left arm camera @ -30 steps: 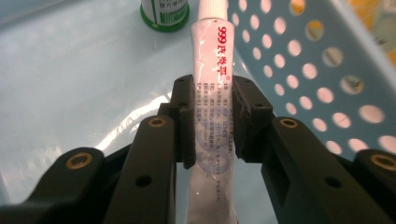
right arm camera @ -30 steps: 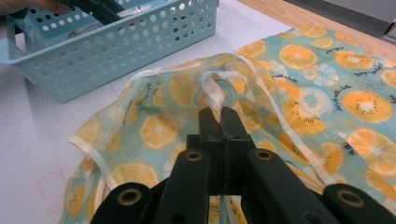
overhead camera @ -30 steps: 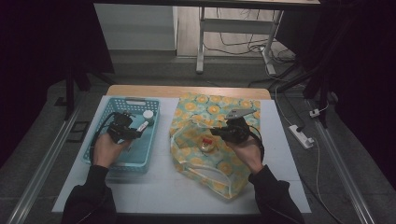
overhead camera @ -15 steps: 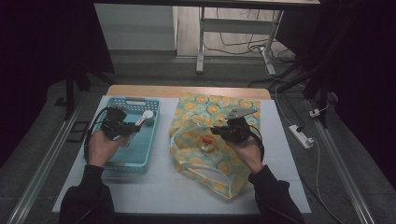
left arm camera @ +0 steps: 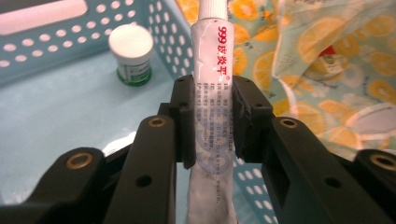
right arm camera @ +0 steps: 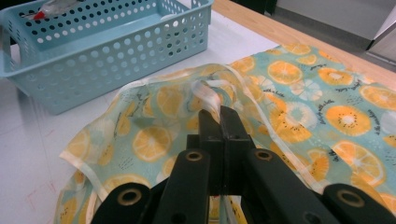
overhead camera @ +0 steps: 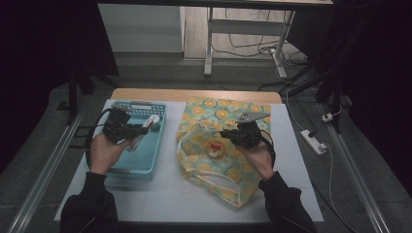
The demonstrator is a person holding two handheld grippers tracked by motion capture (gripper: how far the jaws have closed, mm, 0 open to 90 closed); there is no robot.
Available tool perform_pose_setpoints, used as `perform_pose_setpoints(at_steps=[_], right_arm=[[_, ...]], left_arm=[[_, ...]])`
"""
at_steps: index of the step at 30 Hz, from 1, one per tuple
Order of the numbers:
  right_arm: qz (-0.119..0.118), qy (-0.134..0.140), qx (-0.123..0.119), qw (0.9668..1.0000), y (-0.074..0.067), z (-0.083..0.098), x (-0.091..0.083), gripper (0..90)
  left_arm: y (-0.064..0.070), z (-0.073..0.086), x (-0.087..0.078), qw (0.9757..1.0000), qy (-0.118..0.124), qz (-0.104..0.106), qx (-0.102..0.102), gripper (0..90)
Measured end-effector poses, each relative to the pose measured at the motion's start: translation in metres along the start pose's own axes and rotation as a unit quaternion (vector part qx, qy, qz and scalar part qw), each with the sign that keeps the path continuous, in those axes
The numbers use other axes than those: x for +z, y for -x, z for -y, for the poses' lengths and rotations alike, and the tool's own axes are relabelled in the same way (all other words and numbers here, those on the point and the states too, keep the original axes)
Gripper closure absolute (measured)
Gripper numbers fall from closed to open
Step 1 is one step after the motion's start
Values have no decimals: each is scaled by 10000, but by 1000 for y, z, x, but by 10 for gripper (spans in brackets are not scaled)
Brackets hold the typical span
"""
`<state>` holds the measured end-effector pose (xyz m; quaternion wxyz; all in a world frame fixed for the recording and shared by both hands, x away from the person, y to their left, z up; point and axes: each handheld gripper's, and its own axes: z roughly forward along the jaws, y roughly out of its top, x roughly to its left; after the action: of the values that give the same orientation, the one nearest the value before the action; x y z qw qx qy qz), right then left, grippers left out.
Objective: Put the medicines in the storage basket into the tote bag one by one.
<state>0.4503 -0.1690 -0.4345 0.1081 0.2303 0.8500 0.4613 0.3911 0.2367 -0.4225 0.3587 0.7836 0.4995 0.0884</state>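
High view: left tool (overhead camera: 141, 130) over the blue basket (overhead camera: 145, 167), pinching a white tube (overhead camera: 147, 127); tube tilted, cap end toward the basket's far right corner. Right tool (overhead camera: 228, 135) over the orange-print bag (overhead camera: 221, 148), pressed together on the bag's rim and holding the mouth lifted. Inside the bag, a small red-capped jar (overhead camera: 214, 148). Basket and bag side by side on the white desk (overhead camera: 160, 196), near but apart.

Left tool view: jaws clamped on both sides of the tube (left arm camera: 212, 107) near its middle, red print on the tube facing up, crimped end toward the camera, cap end away, above the basket's perforated wall (left arm camera: 159, 18). A green-and-white pot (left arm camera: 132, 54) with a white lid upright on the basket floor, to the tube's left, well clear of it. Bag (left arm camera: 322, 60) beyond the wall, at the right.

Right tool view: jaws shut tight, a thin fold of the bag's pale hem (right arm camera: 212, 100) caught between the tips, cloth rising to them in a peak. Basket (right arm camera: 116, 51) beyond, at the left.
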Motion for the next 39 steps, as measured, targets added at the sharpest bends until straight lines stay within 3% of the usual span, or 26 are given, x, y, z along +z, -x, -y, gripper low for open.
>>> perform_pose_setpoints(at_steps=[10,20,39], right_arm=[[100,135,26,9999,1,-4,-3,900],[148,171,41,9997,2,-4,-5,900],[158,199,40,9997,2,-5,-4,900]], left_arm=[[23,-9,-2,9994,73,282,167,719],[51,-15,12,9974,-116,491,508,719],[97,-19,51,9892,-504,925,1021,719]])
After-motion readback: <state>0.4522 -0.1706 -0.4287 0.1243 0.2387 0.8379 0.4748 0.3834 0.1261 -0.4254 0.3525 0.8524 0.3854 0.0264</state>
